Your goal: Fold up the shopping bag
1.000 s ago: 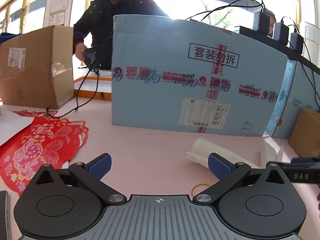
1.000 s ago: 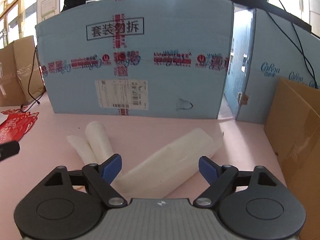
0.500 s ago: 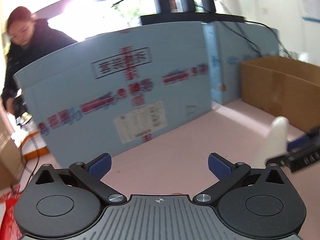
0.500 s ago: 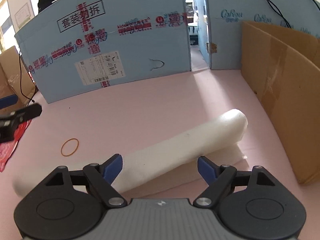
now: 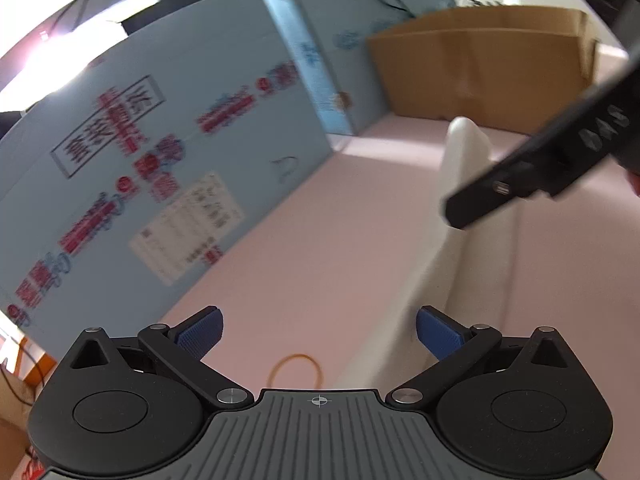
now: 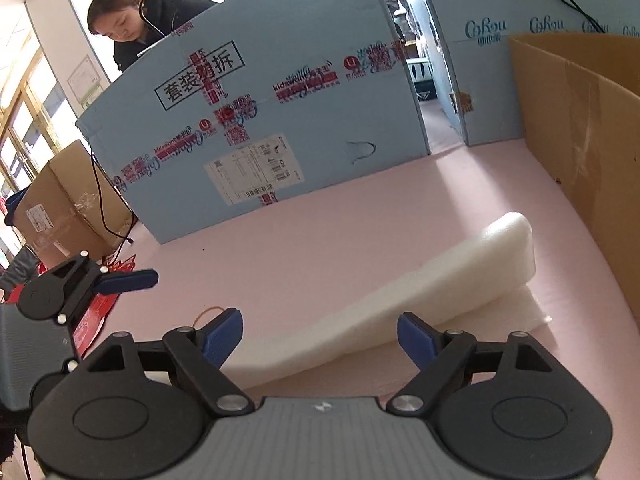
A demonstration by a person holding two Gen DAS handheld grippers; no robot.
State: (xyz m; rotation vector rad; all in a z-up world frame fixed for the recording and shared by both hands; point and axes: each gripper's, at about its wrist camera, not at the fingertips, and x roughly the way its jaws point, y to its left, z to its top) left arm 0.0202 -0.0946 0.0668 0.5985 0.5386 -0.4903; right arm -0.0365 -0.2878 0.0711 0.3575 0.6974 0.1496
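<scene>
The white shopping bag (image 6: 420,288) lies rolled into a long soft tube on the pink table (image 6: 320,220), slanting from near left to far right. My right gripper (image 6: 320,338) hovers over the tube's near half with its jaws opening; the tube runs between the blue pads and neither pad presses it. My left gripper (image 5: 319,334) is open and rolled to one side, with nothing in it. In its view the bag (image 5: 464,184) runs up the right side, partly behind a black finger (image 5: 500,192) of my right gripper. A blue-padded left finger (image 6: 128,280) shows at the right view's left edge.
A tan rubber band (image 5: 296,368) lies on the table below the left jaws, left of the bag. A tall blue carton (image 6: 260,120) walls the back, and a brown cardboard box (image 6: 580,140) stands to the right. Red paper cuttings (image 6: 96,316) lie left. A person (image 6: 140,28) stands behind the carton.
The left gripper rolled and swung right, from facing the red cuttings to beside the bag. The right gripper moved in over the rolled bag and its jaws widened a little.
</scene>
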